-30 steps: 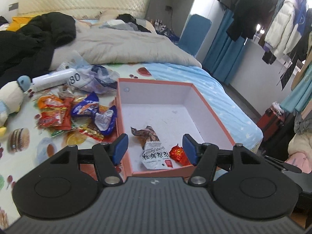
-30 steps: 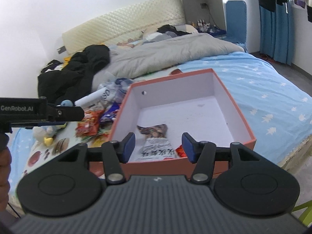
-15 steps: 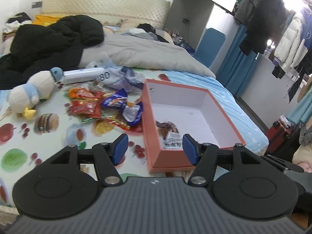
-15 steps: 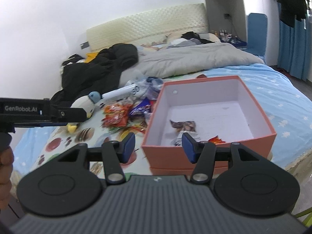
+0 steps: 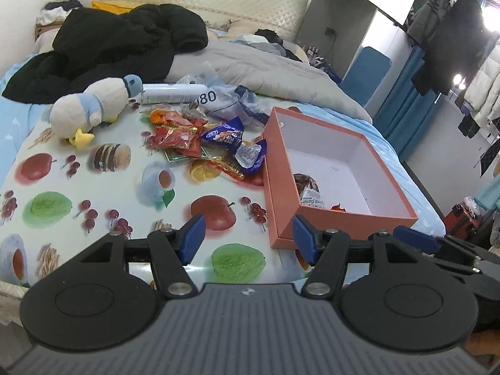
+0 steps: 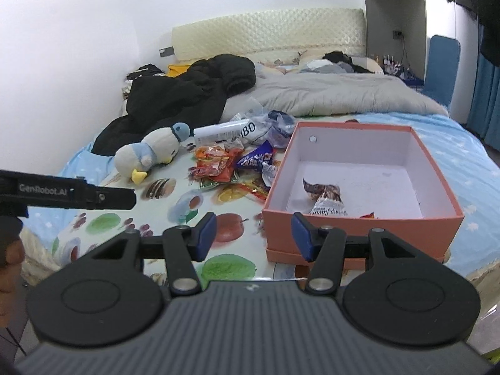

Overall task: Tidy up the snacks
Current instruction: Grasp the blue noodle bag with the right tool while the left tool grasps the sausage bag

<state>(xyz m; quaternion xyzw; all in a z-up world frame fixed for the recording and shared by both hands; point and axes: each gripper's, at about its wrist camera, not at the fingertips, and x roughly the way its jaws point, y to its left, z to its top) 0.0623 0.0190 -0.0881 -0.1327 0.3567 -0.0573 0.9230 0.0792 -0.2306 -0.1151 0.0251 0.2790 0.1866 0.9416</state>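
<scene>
An orange box (image 5: 275, 187) (image 6: 359, 228) with a white inside stands on the fruit-print cloth (image 5: 103, 200). Inside it lie a brown-and-white snack packet (image 5: 307, 192) (image 6: 326, 201) and a small red wrapper (image 5: 338, 208) (image 6: 367, 215). A heap of snack packets (image 5: 203, 143) (image 6: 231, 164), red, orange and blue, lies left of the box. My left gripper (image 5: 248, 239) hangs open and holds nothing, short of the box's near left corner. My right gripper (image 6: 253, 234) is open and holds nothing too, before the box's near wall. The left gripper's body (image 6: 72, 192) shows at the left edge of the right wrist view.
A plush duck (image 5: 93, 107) (image 6: 150, 154), a white tube (image 5: 173, 93) and a crumpled plastic bag (image 5: 237, 103) lie behind the snacks. A black jacket (image 5: 118, 47) and grey duvet (image 5: 268, 72) cover the bed's far half. Clothes hang at the right.
Both grippers have drawn back from the box and shifted left. The box has gone from lying between their fingers to further ahead and to the right. More of the cloth shows.
</scene>
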